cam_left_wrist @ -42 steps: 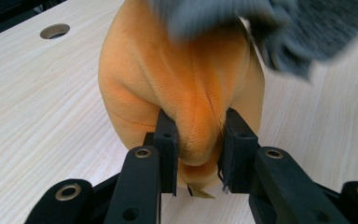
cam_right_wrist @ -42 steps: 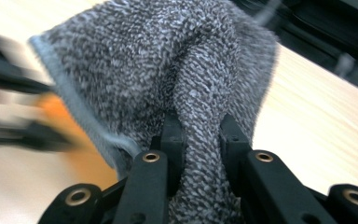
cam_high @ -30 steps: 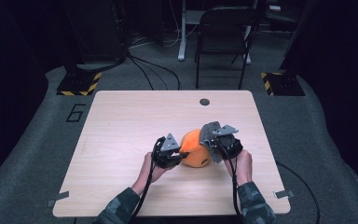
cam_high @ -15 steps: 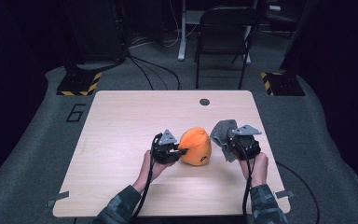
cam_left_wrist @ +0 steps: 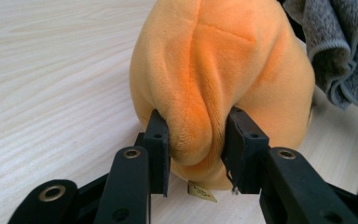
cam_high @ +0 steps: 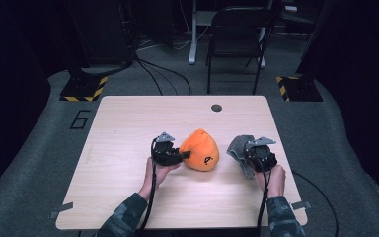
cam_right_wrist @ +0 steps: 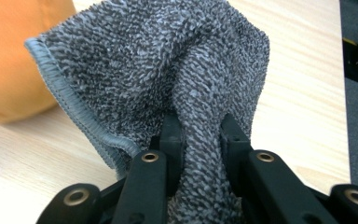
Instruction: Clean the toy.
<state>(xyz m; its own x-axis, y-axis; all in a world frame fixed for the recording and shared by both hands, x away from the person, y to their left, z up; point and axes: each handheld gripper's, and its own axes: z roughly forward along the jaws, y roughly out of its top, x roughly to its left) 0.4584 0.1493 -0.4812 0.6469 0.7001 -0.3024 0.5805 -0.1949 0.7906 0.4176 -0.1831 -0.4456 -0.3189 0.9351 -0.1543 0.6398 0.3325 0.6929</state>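
Left gripper view: the left gripper (cam_left_wrist: 196,140) has a fold of the orange plush (cam_left_wrist: 223,70) between its jaws, which have just been opening. Right gripper (cam_right_wrist: 200,140) pinches the grey cloth (cam_right_wrist: 168,60), right of the plush on the table (cam_high: 128,123).

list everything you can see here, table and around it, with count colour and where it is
plush toy: 1, orange, middle of the table, a fold of it pinched in the left gripper's jaws
cloth: 1, grey terry, right of the plush toy, bunched in the right gripper's jaws
table: 1, light wood, centre of the room
grommet hole: 1, dark, far edge of the table
folding chair: 1, black, behind the table
hazard-striped bases: 2, black and yellow, floor past the table's far corners
floor marking "6": 1, dark, left of the table
left gripper: 1, black, its jaws have just been opening
right gripper: 1, black, shut on the cloth
sleeves: 2, camouflage, bottom edge
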